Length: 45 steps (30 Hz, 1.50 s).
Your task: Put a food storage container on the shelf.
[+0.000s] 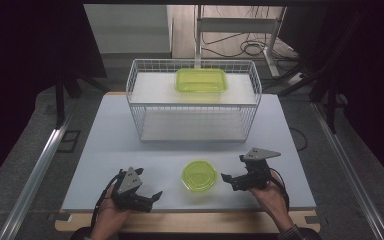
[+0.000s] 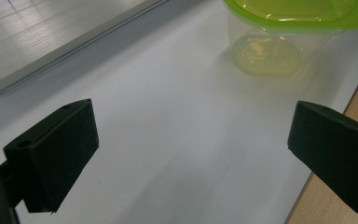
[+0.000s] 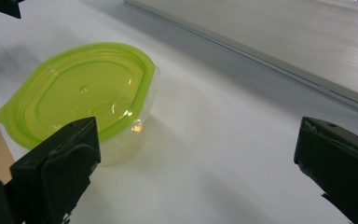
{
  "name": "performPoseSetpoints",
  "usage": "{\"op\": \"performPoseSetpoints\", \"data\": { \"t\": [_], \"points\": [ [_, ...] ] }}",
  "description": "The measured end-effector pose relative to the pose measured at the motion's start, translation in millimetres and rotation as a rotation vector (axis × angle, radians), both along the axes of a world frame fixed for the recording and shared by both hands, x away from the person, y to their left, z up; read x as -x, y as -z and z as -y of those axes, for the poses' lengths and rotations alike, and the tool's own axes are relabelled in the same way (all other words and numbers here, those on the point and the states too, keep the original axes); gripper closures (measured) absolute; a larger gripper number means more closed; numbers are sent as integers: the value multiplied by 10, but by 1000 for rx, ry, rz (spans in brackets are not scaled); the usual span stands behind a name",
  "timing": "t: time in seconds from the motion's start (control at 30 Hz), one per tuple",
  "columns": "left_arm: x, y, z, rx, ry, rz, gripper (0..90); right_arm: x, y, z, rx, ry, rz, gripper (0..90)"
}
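— Where did we see the tub point(image 1: 199, 175)?
— Near edge of the table point(image 1: 110, 130), between our grippers, seemingly untouched.
— And the jaws?
— Left gripper point(image 1: 150, 198) and right gripper point(image 1: 233, 169) both gaped, empty.

A grey floor point(image 1: 25, 125) is seen around the white table point(image 1: 115, 145); cables point(image 1: 250, 47) are laid behind, beside dark curtains point(image 1: 375, 75).
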<state>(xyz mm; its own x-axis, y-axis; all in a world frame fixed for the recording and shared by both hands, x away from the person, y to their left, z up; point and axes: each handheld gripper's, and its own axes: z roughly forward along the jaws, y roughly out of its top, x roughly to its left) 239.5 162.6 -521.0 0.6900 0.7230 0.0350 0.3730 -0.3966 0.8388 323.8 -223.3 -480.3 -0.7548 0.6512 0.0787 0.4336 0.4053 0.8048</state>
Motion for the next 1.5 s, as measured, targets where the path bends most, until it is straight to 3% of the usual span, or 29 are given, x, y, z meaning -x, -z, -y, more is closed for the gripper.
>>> {"op": "performPoseSetpoints", "data": {
  "t": [0.2,0.37,0.4,0.47,0.7,0.8,0.87,0.93,1.2,1.4,1.43,1.5],
  "points": [
    [0,0,2,-1,0,1,15,-21,-22,-59,-17,-16,-4,4],
    [-1,1,3,-3,0,1,15,-53,-44,-133,-9,-30,-57,4],
    [-1,1,3,-2,-1,1,15,-79,-54,-155,-34,-30,-90,7],
    [0,0,3,-3,-1,2,15,-91,-60,-167,-42,-27,-106,14],
    [1,1,4,-4,-1,0,15,-136,-117,-240,-56,-65,-187,343],
    [1,2,5,-5,0,0,15,-215,-98,-267,-65,-59,-249,445],
    [1,2,6,-6,0,1,15,-237,-82,-272,-70,-64,-261,454],
    [0,3,6,-7,0,0,15,-310,-33,-284,-95,-62,-310,497],
    [0,4,5,-8,1,0,15,-441,76,-318,-110,-53,-404,578],
    [2,4,6,-8,2,0,16,-521,157,-288,-185,-79,-519,685],
    [3,4,8,-8,2,0,15,-525,159,-285,-198,-87,-535,753],
    [3,4,9,-8,3,1,15,-527,161,-286,-205,-93,-547,768]
  ]
}}
